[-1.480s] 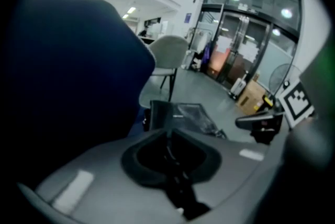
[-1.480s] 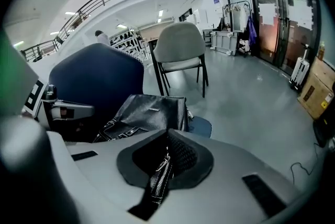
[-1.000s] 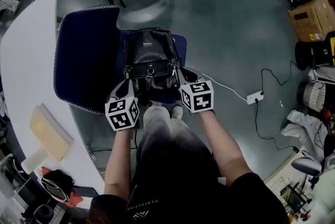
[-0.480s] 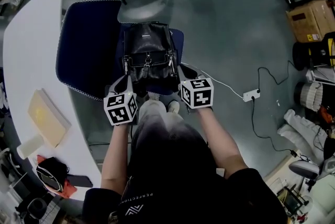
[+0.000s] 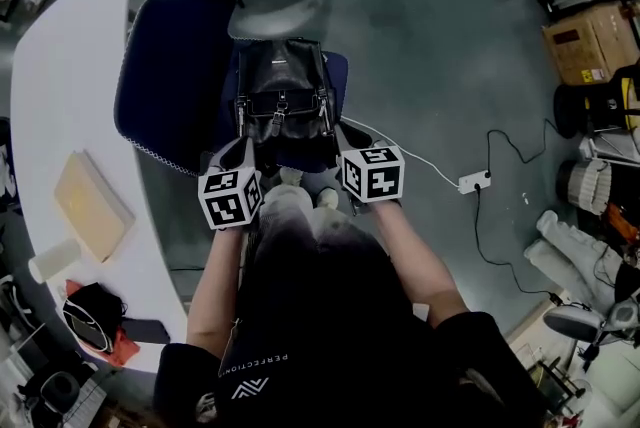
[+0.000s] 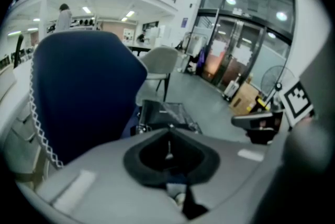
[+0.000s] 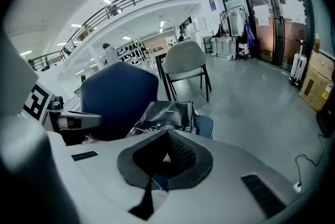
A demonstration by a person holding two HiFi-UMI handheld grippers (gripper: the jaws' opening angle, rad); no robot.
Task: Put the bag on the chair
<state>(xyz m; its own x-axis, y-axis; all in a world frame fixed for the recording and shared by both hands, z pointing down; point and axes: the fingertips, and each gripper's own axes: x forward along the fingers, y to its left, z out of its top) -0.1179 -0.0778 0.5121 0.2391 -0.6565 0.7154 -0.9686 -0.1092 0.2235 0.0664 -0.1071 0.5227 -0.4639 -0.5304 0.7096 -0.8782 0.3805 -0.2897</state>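
**Bag on the chair seat, a gripper at each front corner**

The black bag [image 5: 280, 101] lies on the seat of the blue chair [image 5: 170, 106], its buckled front flap toward the person and its far end near the seat's back edge. The chair's back stands to the bag's left in the head view, beside the curved white table [image 5: 60, 116].

The left gripper [image 5: 243, 148] reaches in at the bag's near left corner and the right gripper [image 5: 345, 134] at its near right corner. Each tip is at the bag's edge; from above I cannot tell whether they touch it. The two are level with each other, with the bag's front between them.

In the left gripper view the jaws are pressed together, meeting along a ridge at the left gripper's tip [image 6: 168, 131]. The bag [image 6: 165, 115] lies just beyond it and the chair back [image 6: 84, 92] rises to the left. A thin pale line shows in the dark hollow between the pads; I cannot tell what it is.

The right gripper view shows the same: jaws closed on each other at the tip [image 7: 167, 134], with the bag [image 7: 166, 115] just past it on the seat and the chair back [image 7: 118, 100] behind. Whether either pair pinches a strap cannot be made out.

A tan box [image 5: 92, 206] lies on the table, and a white power strip [image 5: 470, 182] lies on the floor to the right.
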